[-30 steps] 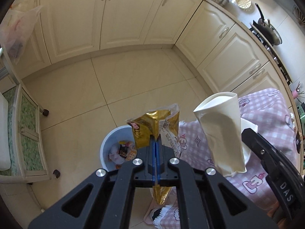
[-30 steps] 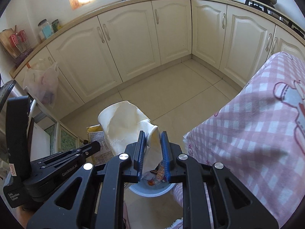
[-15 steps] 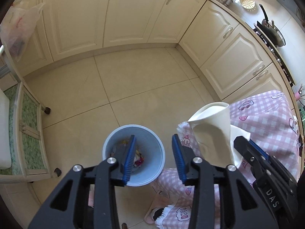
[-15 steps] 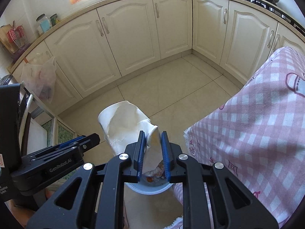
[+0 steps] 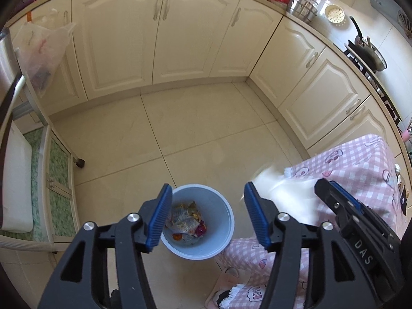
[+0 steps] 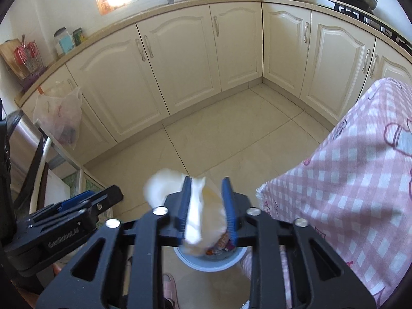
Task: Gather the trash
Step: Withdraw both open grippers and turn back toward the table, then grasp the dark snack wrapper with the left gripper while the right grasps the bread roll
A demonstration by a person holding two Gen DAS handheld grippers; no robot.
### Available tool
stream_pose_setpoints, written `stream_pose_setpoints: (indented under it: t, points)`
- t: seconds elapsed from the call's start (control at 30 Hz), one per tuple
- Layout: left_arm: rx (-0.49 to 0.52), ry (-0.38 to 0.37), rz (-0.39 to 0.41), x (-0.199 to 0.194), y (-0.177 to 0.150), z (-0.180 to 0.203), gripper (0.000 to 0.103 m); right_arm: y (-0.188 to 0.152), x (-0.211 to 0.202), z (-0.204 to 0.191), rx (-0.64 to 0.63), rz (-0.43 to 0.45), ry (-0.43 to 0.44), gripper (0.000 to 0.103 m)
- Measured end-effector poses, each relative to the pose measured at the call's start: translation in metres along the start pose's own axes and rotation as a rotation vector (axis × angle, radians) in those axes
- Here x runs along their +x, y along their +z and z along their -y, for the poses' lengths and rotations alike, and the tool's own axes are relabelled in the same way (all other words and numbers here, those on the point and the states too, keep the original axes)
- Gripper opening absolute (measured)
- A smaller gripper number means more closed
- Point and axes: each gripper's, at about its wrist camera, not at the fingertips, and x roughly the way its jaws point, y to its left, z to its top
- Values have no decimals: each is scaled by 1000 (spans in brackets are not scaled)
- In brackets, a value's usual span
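Observation:
A light blue trash bin (image 5: pixel 228 229) stands on the tiled floor beside the pink checked tablecloth (image 5: pixel 360 170). A gold snack wrapper (image 5: pixel 184 217) lies inside it among other scraps. My left gripper (image 5: pixel 208 188) hangs above the bin, its jaws opening with nothing between them. My right gripper (image 6: pixel 207 180) is over the same bin (image 6: pixel 211 264), and its jaws are opening too. A crushed white paper cup (image 6: pixel 203 216) sits blurred between its blue pads, slipping downward. From the left wrist view the cup (image 5: pixel 288 195) is a pale smear beside the right gripper (image 5: pixel 334 198).
Cream kitchen cabinets (image 5: pixel 185 38) line the far side and right. A plastic bag (image 5: pixel 43 49) hangs at the left above a wheeled cart (image 5: pixel 59 180). The table with the checked cloth (image 6: pixel 347 180) fills the right. A pink mat (image 5: pixel 231 285) lies by the bin.
The left gripper let go of the gold wrapper, which dropped into the bin, and its jaws spread wider while rising. The right jaws parted and the cup began sliding down, blurred.

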Motion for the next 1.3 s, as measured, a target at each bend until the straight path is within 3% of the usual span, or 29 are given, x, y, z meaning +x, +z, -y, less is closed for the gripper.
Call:
stream_pose_setpoints:
  t: [0.37,0.73,0.93,1.3]
  points:
    - [65,-29,64,-44,0,29,58,4,-49,11,18,67,-1,33]
    - [192,-102,160,-113,-16,115,58,0,-139,55,74,203,-40,36]
    - [269,-147,189,-137,-35,166,60,-10,-186,94,125,276,-75,39]
    - [433,-242,158,-143,-78,269,62,-43,-250,196,274,357,-190,42]
